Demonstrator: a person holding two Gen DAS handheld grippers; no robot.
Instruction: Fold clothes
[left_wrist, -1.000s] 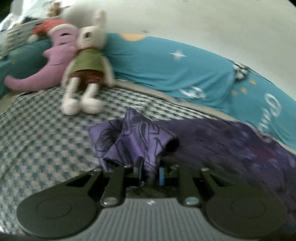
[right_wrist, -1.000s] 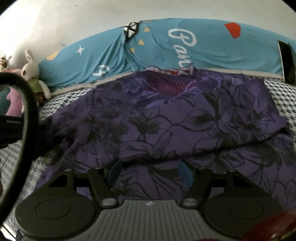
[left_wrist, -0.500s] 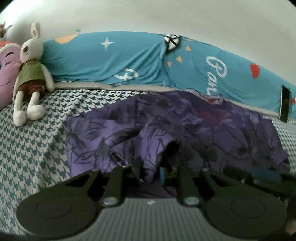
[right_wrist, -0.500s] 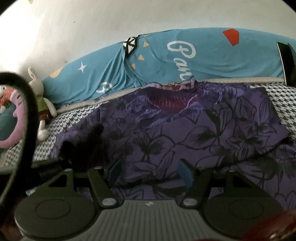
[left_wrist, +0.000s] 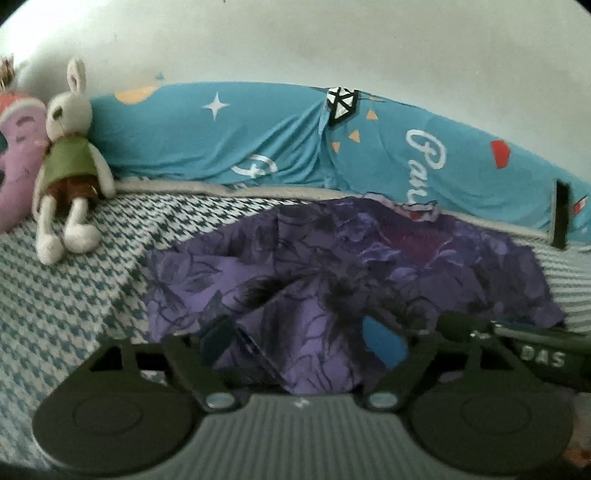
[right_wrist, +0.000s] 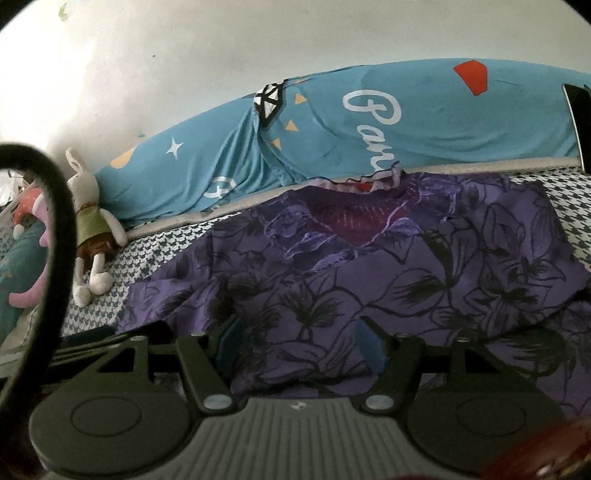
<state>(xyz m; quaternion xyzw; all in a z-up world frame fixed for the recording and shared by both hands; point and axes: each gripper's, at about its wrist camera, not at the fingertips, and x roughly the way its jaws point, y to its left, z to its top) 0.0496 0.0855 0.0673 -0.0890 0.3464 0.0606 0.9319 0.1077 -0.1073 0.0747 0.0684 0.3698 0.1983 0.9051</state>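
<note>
1. Bed (left_wrist: 74, 295), houndstooth cover; blue bolster (left_wrist: 258, 147) along 12 o'clock edge.
2. Purple floral garment (right_wrist: 406, 277) spread flat, neckline at 12, long axis 12–6, near hem under both tools.
3. Left flap lies turned in over body, peaked fold (left_wrist: 295, 332) between fingers.
4. Left gripper (left_wrist: 299, 339) jaws apart, cloth loose between; nearest the fold.
5. Right gripper (right_wrist: 299, 343) jaws apart, over hem, at 3 of left.

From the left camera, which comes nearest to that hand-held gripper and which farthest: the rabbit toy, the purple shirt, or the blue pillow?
1. Purple shirt, right between the left hand-held gripper's open fingers.
2. Rabbit toy, far left on the checked bedcover.
3. Blue pillow, along the back wall.
</note>
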